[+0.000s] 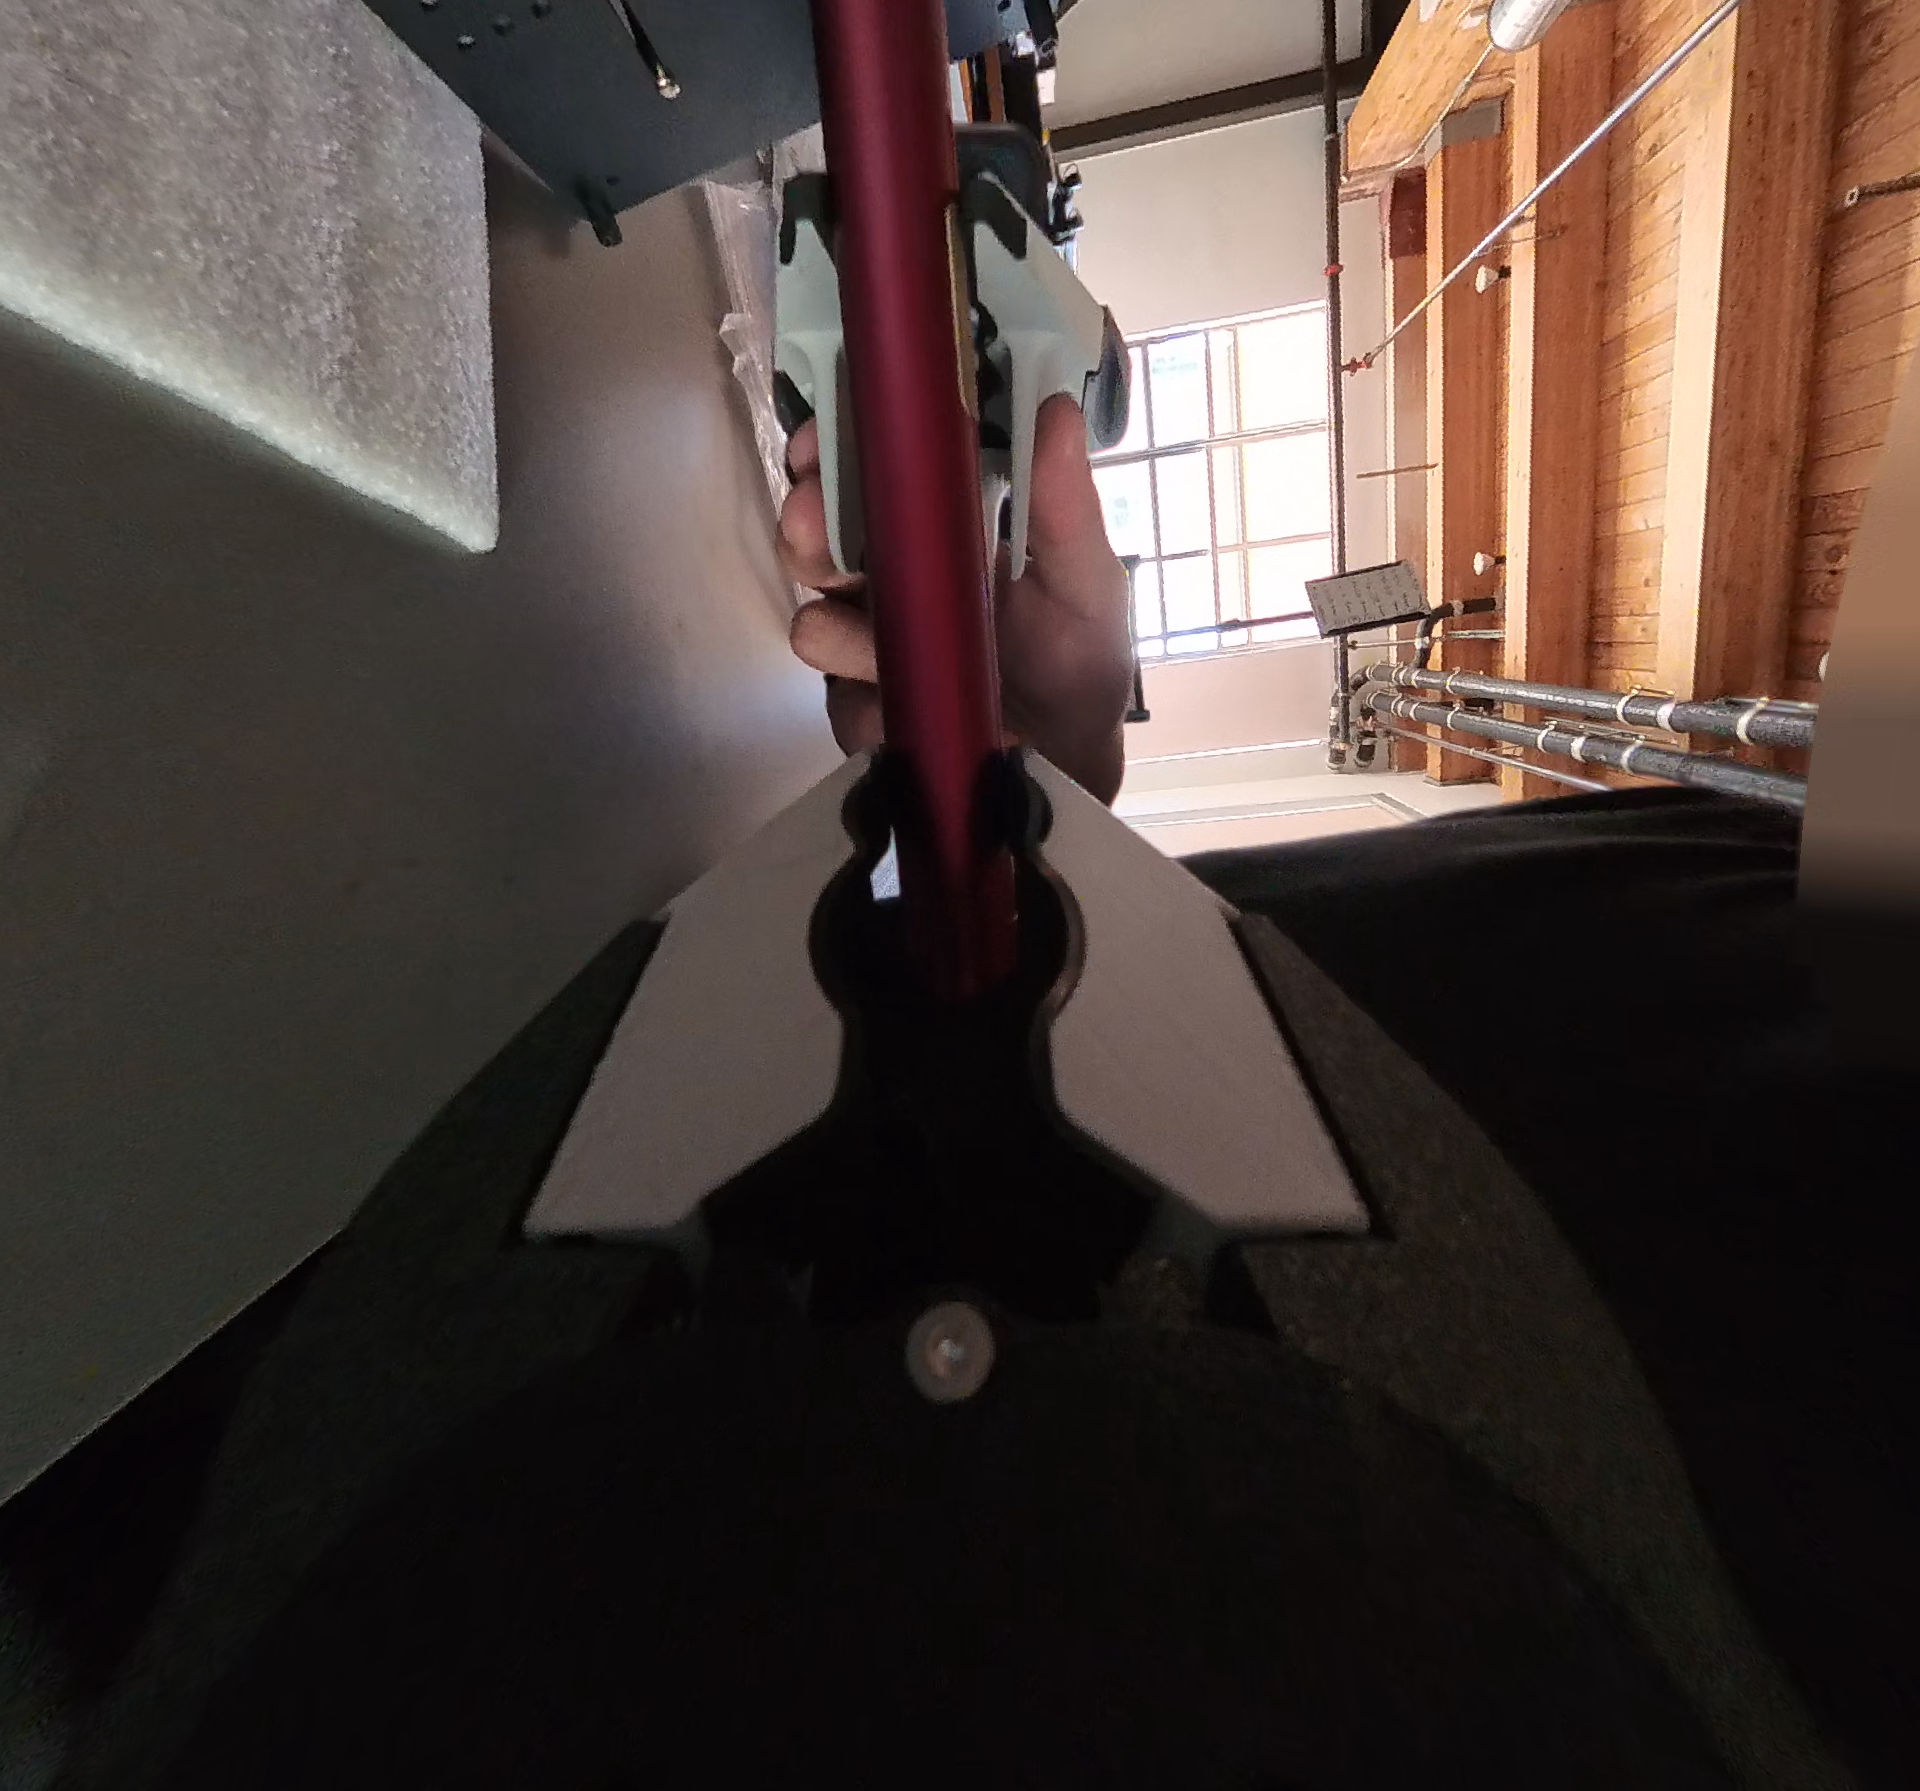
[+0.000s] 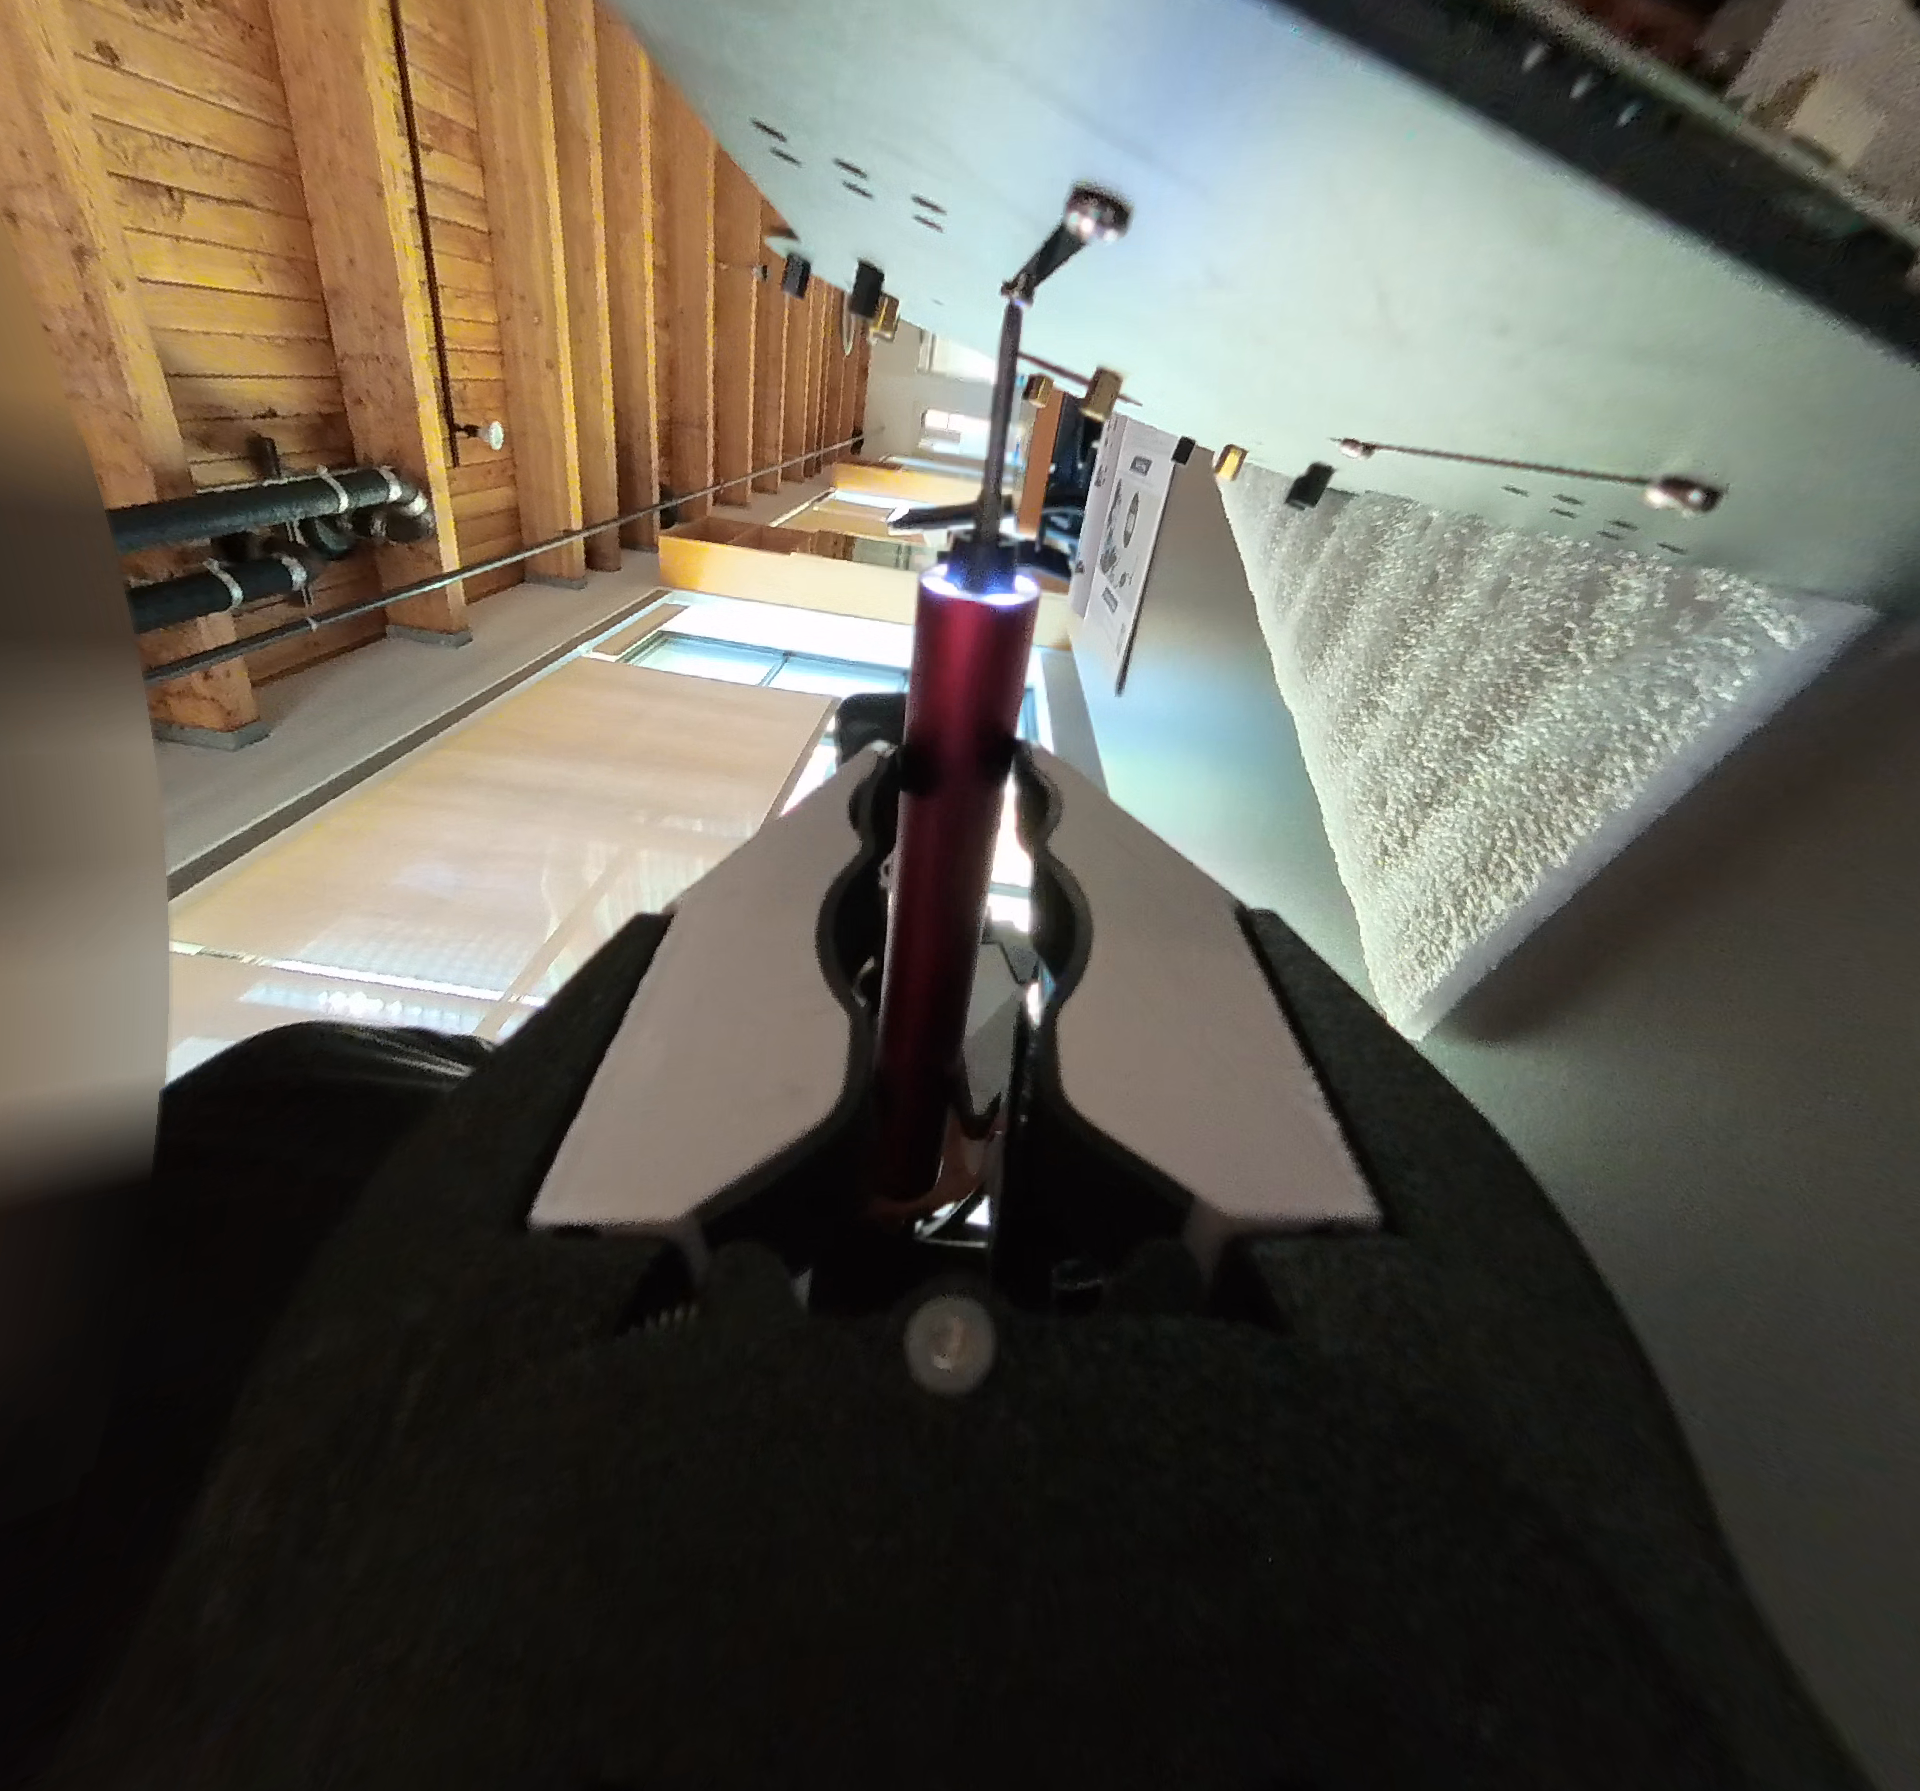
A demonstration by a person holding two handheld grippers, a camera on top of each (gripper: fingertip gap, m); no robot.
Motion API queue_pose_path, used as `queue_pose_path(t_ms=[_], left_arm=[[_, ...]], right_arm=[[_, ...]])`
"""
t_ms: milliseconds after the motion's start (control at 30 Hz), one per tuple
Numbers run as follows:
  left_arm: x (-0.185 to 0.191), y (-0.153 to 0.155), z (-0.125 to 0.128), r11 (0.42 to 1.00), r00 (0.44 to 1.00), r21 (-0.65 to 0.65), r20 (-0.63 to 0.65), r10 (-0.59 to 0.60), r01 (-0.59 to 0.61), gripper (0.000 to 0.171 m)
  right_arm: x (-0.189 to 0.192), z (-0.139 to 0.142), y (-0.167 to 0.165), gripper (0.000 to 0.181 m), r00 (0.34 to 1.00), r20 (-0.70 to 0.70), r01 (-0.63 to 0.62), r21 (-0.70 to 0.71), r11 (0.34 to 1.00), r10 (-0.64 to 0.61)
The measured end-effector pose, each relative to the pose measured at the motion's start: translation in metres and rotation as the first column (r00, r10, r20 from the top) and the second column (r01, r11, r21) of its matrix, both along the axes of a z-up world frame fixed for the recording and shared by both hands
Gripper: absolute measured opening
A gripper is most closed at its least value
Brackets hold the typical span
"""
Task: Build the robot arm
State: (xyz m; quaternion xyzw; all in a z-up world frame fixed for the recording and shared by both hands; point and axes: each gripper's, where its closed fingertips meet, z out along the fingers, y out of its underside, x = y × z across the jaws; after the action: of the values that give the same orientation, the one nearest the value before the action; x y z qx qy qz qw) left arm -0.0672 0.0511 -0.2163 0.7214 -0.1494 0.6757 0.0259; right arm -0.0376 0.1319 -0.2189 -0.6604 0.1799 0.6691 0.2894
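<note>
A dark red cylindrical power screwdriver (image 1: pixel 914 411) runs up the middle of the left wrist view. My left gripper (image 1: pixel 940 791) is shut on its near end. Farther up, my right gripper (image 1: pixel 935 328), held by a hand (image 1: pixel 1060 598), clamps the same tool. In the right wrist view my right gripper (image 2: pixel 956 765) is shut on the red screwdriver (image 2: pixel 951 837). The tool's tip is lit, and its thin bit (image 2: pixel 1006 411) reaches to a screw on a small stand-off (image 2: pixel 1093 219) on a grey panel (image 2: pixel 1299 131).
A white foam block (image 2: pixel 1507 702) lies beside the panel; it also shows in the left wrist view (image 1: pixel 239 214). A second stand-off screw (image 2: pixel 1683 494) sits at the panel's edge. A dark panel (image 1: pixel 520 27) shows at top. Wooden walls and pipes (image 1: pixel 1558 713) stand behind. My right fingertips sit around 9 cm from my left ones.
</note>
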Motion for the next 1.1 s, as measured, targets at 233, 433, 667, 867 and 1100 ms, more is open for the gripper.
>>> queue_pose_path(t_ms=[233,433,667,867,1100], left_arm=[[0.000,-0.001,-0.002,0.999,0.999,0.009,-0.016,-0.038,0.038,0.020],[0.002,-0.004,-0.003,0.996,0.996,-0.007,0.005,-0.094,0.094,0.020],[0.003,-0.006,-0.004,0.992,0.993,-0.044,0.037,-0.116,0.118,0.020],[0.005,-0.009,-0.001,0.988,0.989,-0.060,0.044,-0.140,0.143,0.020],[0.005,-0.010,0.001,0.983,0.986,-0.078,0.058,-0.159,0.164,0.020]], right_arm=[[-0.002,-0.001,0.000,0.018,0.997,-0.038,-0.065,-0.004,0.998,0.064],[-0.003,-0.002,0.000,0.018,0.994,-0.059,-0.098,-0.008,0.995,0.097],[-0.005,-0.002,0.000,0.018,0.988,-0.086,-0.133,-0.011,0.991,0.132],[-0.006,-0.001,0.002,0.018,0.983,-0.107,-0.152,-0.021,0.988,0.149],[-0.005,-0.001,0.000,0.018,0.986,-0.098,-0.138,-0.024,0.990,0.135]])
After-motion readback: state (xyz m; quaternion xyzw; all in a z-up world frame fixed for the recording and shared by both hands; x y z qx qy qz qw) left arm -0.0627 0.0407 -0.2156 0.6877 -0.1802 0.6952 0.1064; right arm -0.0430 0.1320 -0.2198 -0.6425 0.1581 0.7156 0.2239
